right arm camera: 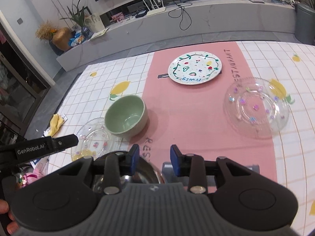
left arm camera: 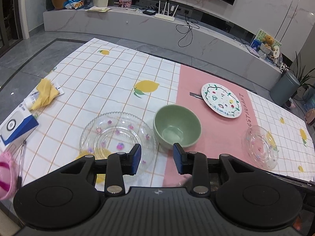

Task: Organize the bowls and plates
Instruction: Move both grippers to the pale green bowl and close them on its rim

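Tablecloth (left arm camera: 118,72) holds yellow cloth (left arm camera: 44,94), blue box (left arm camera: 19,126).

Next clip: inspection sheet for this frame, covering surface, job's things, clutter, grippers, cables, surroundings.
Surface: lemon-check tablecloth with pink mat over it.
Job's things: green bowl, upright, empty; painted plate on the mat; two glass plates; steel bowl under the right gripper.
Clutter: yellow cloth, blue-white box, pen.
Grippers: left gripper and right gripper, jaws apart, nothing between them.
Cables: black cable hanging off the TV bench.
Surroundings: router, plants, grey bin.
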A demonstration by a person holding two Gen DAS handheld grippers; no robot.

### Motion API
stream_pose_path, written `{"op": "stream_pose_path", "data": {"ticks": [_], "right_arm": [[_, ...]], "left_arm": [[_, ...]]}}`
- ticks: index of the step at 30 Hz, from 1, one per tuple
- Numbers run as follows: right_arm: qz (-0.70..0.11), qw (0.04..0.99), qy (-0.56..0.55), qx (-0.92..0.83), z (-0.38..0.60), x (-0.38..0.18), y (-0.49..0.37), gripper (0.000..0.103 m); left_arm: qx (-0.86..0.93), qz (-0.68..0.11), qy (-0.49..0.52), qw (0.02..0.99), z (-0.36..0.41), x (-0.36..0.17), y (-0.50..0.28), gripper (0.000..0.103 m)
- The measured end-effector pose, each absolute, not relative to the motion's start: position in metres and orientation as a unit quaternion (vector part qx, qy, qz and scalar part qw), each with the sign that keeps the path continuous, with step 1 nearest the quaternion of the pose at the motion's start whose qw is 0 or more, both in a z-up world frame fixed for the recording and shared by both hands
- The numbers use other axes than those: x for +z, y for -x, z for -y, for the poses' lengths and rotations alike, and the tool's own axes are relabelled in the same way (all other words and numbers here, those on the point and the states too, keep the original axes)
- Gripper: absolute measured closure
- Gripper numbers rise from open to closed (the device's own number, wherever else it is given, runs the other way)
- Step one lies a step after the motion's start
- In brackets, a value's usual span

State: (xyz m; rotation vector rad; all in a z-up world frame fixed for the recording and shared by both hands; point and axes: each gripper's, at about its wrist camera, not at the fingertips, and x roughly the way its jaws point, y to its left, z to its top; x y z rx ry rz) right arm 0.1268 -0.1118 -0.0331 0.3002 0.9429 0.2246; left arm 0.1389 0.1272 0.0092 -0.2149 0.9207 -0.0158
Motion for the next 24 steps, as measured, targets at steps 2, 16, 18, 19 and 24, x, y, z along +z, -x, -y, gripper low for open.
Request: {"op": "stream_pose_path", "data": {"ticks": [2, 16, 18, 19, 24], "right_arm": [[-0.456, 0.872, -0.138, 0.108, 0.108, -0.036, -0.137, 0.069], [-0.493, 0.851, -0.120, 0.134, 0.078, -0.059, -0.218, 0.069], [-0.497, 0.849, -0.112, 0.136, 0.072, -0.063, -0.227, 0.069], [-0.500, 0.848, -0.108, 0.137, 0.069, -0.065, -0.231, 0.069], [-0.521, 0.837, -0.095, 0.136, 0.057, -0.081, -0.250, 0.069]], "left_arm": [[-0.010, -0.448, 0.107, 0.888, -0.130, 0.006, -0.149, 0.059], [-0.015, -0.480, 0.154, 0.863, -0.145, -0.036, -0.209, 0.054], [-0.018, -0.485, 0.157, 0.860, -0.144, -0.043, -0.216, 0.054], [-0.019, -0.487, 0.156, 0.859, -0.142, -0.045, -0.219, 0.053], [-0.027, -0.495, 0.145, 0.856, -0.136, -0.055, -0.232, 0.054]]}}
